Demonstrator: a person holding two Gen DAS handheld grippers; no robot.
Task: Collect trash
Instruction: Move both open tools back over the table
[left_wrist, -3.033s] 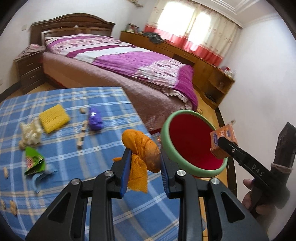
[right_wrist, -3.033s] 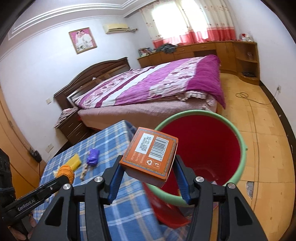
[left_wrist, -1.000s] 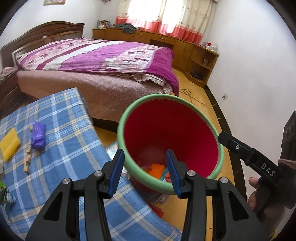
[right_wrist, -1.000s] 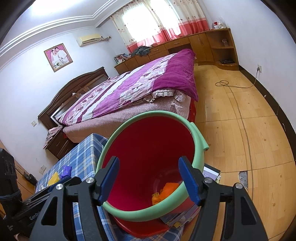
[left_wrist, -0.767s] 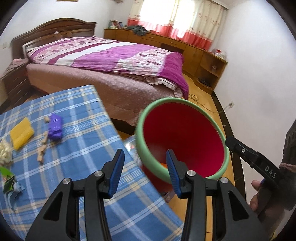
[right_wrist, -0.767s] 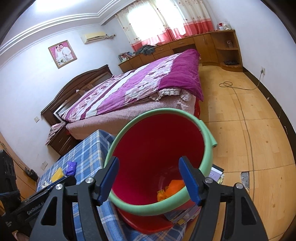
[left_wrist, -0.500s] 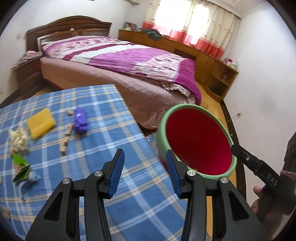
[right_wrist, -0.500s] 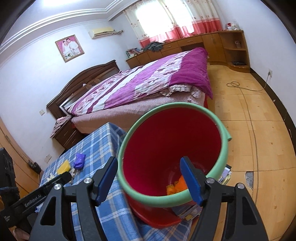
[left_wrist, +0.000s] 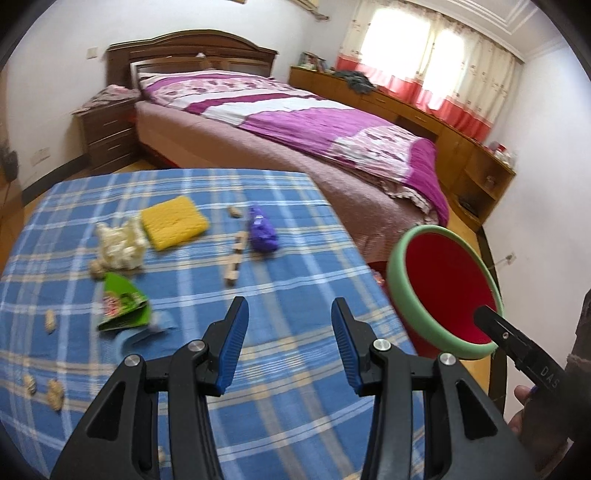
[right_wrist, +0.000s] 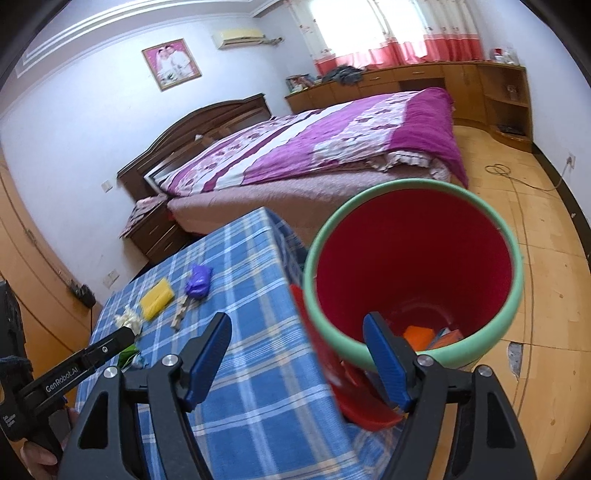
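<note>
Both grippers, left and right, dropped their trash and swung back with wide, empty jaws, and could bump the red bin over

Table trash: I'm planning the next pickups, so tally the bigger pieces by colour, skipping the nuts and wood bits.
Yellow sponge: 1
Purple wad: 1
White wad: 1
Green packet: 1
Pale blue scrap: 1
Total: 5

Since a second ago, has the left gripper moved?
Yes. The left gripper has swung from over the red bin back over the blue plaid table, toward the remaining trash.
</note>
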